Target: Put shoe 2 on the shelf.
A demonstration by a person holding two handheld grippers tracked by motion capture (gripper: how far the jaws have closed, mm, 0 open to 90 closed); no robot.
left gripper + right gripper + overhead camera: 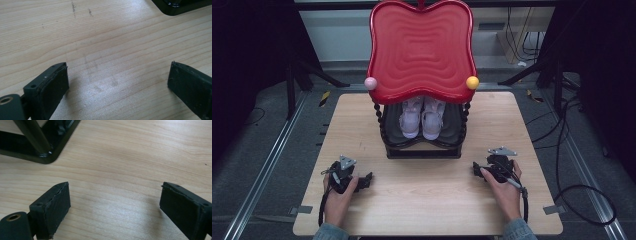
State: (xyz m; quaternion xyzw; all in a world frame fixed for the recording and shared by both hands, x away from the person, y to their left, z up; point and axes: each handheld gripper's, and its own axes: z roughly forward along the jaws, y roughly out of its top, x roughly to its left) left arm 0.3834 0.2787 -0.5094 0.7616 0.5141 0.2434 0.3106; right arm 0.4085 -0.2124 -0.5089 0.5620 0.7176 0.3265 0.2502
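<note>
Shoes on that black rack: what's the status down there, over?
Left gripper and right gripper: jaws open, empty, low over table. Shoes on rack's lower shelf, untouched. Red tray overhangs them.

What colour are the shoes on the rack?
Pale pink shoes, best in the high view.

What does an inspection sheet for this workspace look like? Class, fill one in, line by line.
Surface: pale wooden table, faint scuff marks.
Job's things: pair of light shoes on lower shelf of black stand with red wavy top tray; pink ball and yellow ball at its corners.
Clutter: nothing seen.
Grippers: left hand-held gripper and right hand-held gripper open, resting on table.
Cables: black cables on floor, right.
Surroundings: dark tripod legs, floor rails.
</note>
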